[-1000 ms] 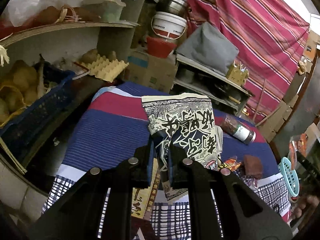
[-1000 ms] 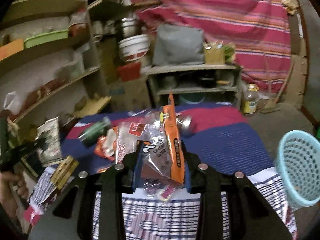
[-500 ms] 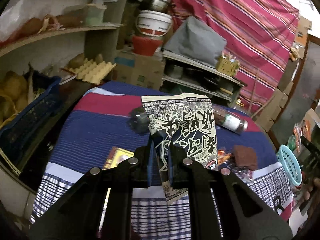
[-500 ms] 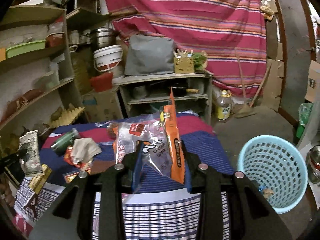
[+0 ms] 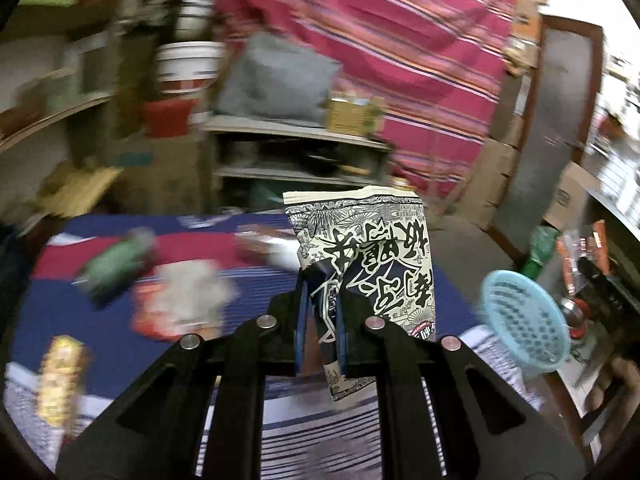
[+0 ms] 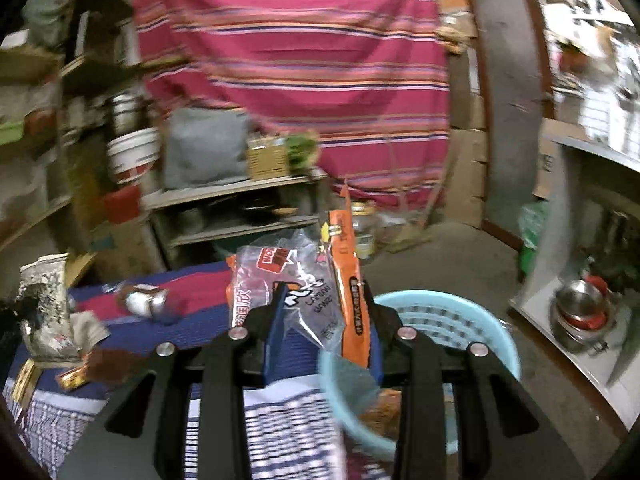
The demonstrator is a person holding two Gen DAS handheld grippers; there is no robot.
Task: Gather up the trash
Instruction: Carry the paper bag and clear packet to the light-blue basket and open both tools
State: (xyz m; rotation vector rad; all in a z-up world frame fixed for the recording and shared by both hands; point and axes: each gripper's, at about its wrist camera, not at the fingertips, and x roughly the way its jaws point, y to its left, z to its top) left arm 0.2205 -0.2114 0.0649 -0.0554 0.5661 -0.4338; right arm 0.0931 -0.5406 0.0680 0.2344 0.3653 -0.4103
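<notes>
- Both tools swung rightward since earlier; the pale-blue perforated plastic basket [image 6: 436, 320] sat just beyond the right tool [image 6: 322, 334] (drop seemed near).
- Right tool clenched a clear-and-orange crinkly wrapper [image 6: 320, 292]; left tool [image 5: 320, 332] clenched a black-and-white printed packet [image 5: 372, 264] above the bench [image 5: 100, 320].

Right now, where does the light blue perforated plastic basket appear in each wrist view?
Left wrist view: the light blue perforated plastic basket sits at the right edge, beyond the table's right end, seen side-on.
Right wrist view: it sits at lower centre-right, directly behind and below the right gripper and its clear and orange snack wrapper.
Shared landmark: the pink striped cloth hanging at the back.
</notes>
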